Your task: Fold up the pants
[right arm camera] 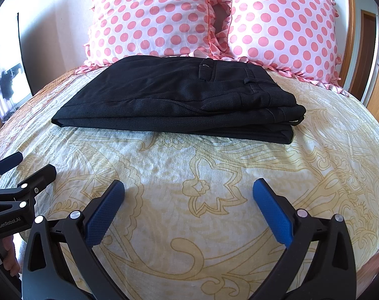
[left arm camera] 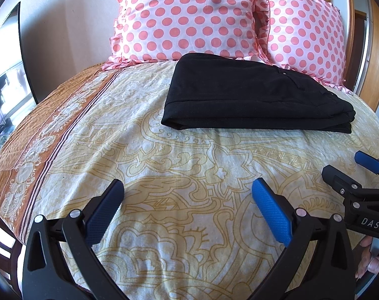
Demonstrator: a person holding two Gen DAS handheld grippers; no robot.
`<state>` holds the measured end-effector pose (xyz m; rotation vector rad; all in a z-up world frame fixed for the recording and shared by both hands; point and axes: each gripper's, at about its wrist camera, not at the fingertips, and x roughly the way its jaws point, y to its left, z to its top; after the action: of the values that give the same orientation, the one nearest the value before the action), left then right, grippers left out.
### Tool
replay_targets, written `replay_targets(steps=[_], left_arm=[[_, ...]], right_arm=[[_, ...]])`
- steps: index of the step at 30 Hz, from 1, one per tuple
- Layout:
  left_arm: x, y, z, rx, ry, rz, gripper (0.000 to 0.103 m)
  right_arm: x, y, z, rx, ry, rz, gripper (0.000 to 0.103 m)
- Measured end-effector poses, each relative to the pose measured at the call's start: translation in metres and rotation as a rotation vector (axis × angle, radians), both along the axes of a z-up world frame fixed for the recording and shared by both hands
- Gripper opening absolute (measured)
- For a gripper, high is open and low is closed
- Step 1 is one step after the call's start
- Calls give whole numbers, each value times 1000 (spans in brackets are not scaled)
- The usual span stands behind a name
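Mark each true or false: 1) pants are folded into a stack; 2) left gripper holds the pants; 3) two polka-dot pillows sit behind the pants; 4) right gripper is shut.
1) True: the black pants lie folded in layers on the bedsheet.
2) False: the left gripper is open, apart from the pants.
3) True: two polka-dot pillows stand behind them.
4) False: the right gripper is open and holds nothing.

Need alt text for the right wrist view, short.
Black pants lie folded in a flat stack on a yellow-patterned bedsheet, in front of two pink polka-dot pillows. The right gripper is open and empty in the foreground; the left gripper shows at the left edge.
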<state>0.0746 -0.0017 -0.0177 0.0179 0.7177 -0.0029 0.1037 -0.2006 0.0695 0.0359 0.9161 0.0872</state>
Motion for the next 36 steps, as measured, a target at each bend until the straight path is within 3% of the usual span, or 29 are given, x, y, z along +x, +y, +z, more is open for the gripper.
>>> replay_targets(steps=[36], left_arm=[[0, 2, -2, -2, 13, -16, 101]], right_arm=[[-1, 0, 0, 0, -1, 0, 102]])
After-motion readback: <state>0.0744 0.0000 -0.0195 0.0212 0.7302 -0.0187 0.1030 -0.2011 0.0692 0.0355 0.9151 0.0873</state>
